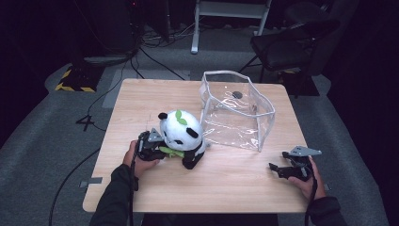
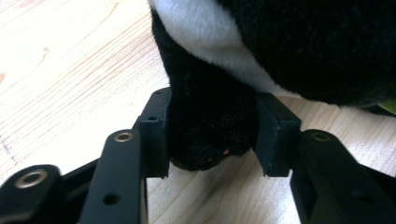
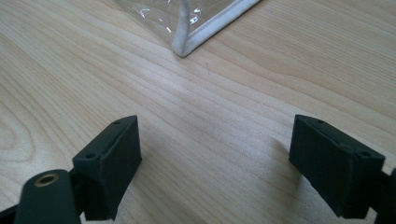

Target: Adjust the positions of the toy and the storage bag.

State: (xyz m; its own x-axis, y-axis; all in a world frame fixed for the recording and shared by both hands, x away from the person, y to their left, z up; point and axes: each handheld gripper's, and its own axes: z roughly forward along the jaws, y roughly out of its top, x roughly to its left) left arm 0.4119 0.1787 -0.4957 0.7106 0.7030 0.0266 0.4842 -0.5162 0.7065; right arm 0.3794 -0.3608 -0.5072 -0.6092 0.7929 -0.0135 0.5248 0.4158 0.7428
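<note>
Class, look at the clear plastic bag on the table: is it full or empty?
Empty. The clear bag stands open-topped, with the wooden table visible through it; the panda toy sits outside.

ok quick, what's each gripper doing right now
left gripper: jaws closed on the panda plush's black paw
right gripper: jaws open, holding nothing, over the bare table

Panda head cropped by top edge; bag mostly cropped.
</note>
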